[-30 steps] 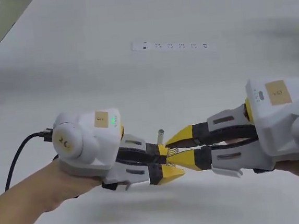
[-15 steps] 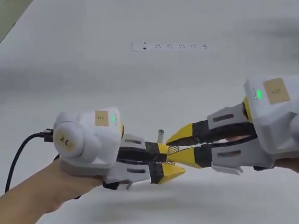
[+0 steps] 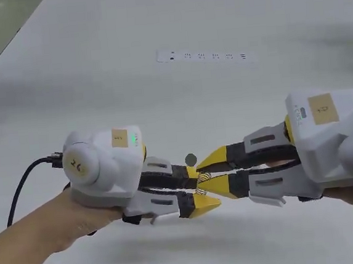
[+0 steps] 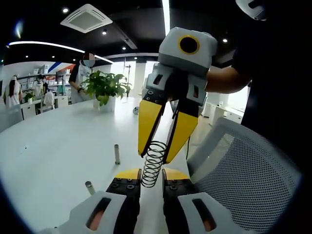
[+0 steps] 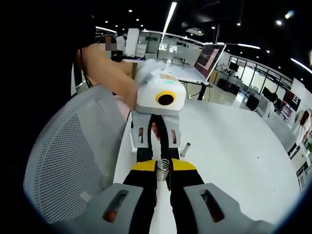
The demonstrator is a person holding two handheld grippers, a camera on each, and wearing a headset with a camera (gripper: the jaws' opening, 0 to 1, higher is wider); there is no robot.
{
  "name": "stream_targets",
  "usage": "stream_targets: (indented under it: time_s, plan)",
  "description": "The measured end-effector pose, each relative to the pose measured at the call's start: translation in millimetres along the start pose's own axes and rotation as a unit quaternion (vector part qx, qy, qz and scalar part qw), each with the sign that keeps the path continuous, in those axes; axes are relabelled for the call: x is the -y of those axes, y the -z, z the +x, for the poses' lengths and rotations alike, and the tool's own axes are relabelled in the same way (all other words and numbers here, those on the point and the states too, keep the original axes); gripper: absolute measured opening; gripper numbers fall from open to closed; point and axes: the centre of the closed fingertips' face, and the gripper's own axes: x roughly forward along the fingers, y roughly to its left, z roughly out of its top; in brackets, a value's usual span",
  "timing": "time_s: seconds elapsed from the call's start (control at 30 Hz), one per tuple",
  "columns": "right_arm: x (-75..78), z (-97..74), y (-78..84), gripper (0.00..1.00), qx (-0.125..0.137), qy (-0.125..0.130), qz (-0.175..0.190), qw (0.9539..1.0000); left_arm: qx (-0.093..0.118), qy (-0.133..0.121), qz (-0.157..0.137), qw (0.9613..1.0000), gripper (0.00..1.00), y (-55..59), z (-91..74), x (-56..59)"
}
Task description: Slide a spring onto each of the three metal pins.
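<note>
We hold 1 spring (image 4: 153,161) above the table (image 4: 58,146). The left gripper (image 4: 151,174) and right gripper (image 5: 163,165) pinch its opposite ends, both nearly closed. 2 pins (image 4: 117,154) (image 4: 89,187) stand below.

Above the counter (image 3: 98,83), the left hand-held gripper (image 3: 197,192) points in from the left and the right hand-held gripper (image 3: 206,177) from the right. Their tips meet, with the spring (image 4: 152,163) between them. A pin (image 3: 191,160) stands just behind the tips. A power strip (image 3: 202,56) lies well behind.
</note>
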Motion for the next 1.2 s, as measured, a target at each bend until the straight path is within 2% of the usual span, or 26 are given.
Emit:
stream_targets:
  time_s: [0.43, 1.03, 1.2]
  plan:
    - [2.1, -1.9, 0.1, 0.06, -0.002, 0.002, -0.001, 1.0000, -0.005, -0.013, 0.000, 0.9999, 0.25, 1.6, -1.3, -3.8]
    - [1.2, -3.0, -1.9, 0.06, -0.001, 0.004, -0.004, 1.0000, -0.005, -0.030, 0.001, 0.9996, 0.35, 0.6, -5.3, -5.4]
    - [2.9, -4.4, -1.0, 0.06, -0.001, 0.007, -0.002, 1.0000, -0.001, -0.042, 0.005, 0.9991, 0.38, -2.3, -11.2, -7.8]
